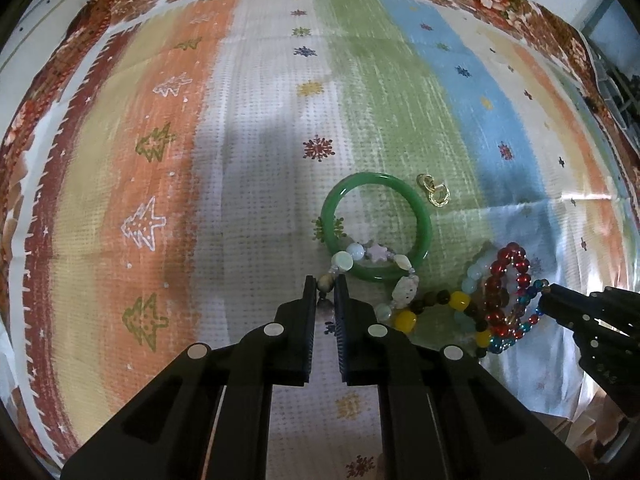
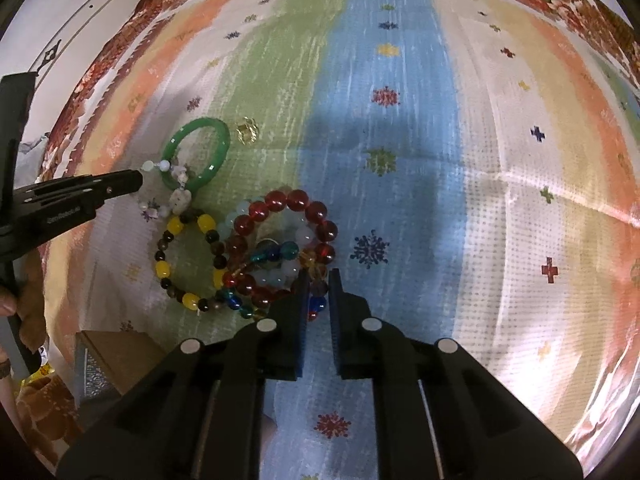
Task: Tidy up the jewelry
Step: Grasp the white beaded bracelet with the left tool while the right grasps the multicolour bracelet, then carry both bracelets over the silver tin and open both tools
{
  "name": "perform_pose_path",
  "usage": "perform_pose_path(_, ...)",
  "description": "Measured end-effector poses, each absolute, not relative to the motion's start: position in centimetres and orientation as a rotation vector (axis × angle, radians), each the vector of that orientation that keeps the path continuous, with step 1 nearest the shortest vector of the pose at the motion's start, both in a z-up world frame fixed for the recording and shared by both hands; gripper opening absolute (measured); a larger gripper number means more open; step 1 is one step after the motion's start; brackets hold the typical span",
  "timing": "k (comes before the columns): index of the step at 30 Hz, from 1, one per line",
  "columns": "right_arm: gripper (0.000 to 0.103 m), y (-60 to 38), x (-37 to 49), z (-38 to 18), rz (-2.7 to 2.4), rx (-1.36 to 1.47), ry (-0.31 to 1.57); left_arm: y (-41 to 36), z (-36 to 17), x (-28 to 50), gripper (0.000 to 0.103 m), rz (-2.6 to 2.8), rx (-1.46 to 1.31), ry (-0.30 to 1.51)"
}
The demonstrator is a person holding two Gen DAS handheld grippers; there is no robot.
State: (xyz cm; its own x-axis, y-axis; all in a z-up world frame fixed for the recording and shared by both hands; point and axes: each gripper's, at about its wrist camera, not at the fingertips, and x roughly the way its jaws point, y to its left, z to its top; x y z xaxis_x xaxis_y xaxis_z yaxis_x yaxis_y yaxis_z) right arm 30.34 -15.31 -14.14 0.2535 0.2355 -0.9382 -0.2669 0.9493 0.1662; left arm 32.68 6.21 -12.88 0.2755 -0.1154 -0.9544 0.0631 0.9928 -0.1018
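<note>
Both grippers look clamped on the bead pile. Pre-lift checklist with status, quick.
1. Left gripper has a grip: ok. Its fingers are shut on a bead of the pale charm bracelet.
2. Right gripper has a grip: ok. It is shut on the blue-and-amber bead strand.
3. Charm bracelet free to lift: not ok. It lies across the green bangle.
4. Right strand free to lift: not ok. It is tangled with the red bead bracelet and the pale blue one.
5. Yellow-and-dark bead bracelet clear of both grips: cannot tell; it touches the pile.
6. Gold earrings clear: ok, apart beside the bangle.
</note>
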Motion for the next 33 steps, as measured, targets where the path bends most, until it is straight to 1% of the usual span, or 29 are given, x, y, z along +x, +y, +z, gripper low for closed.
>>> perform_pose_path(4,0.011,-15.3,30.3,-13.5,0.348,-0.023,1.254,6.4,-12.5,32.7,0.009,-0.127,-0.074,1.280)
perform_pose_path(13,0.011,-14.8,29.7,-11.2,0.376,-0.024,1.201,5.4,-9.1,32.0,0.008,-0.176,-0.087,1.195)
perform_pose_path(19,0.011,-14.1,29.1,-10.7,0.342,-0.109,1.165,5.2,-8.8,31.8,0.009,-0.183,-0.076,1.191)
perform_pose_path(24,0.011,-14.2,28.8,-10.1,0.354,-0.106,1.149,5.6,-8.3,31.4,0.008,-0.186,-0.088,1.177)
perform_pose_path(33,0.011,-14.6,27.7,-8.4,0.365,-0.094,1.110,5.4,-5.8,29.5,0.008,-0.211,-0.107,1.121)
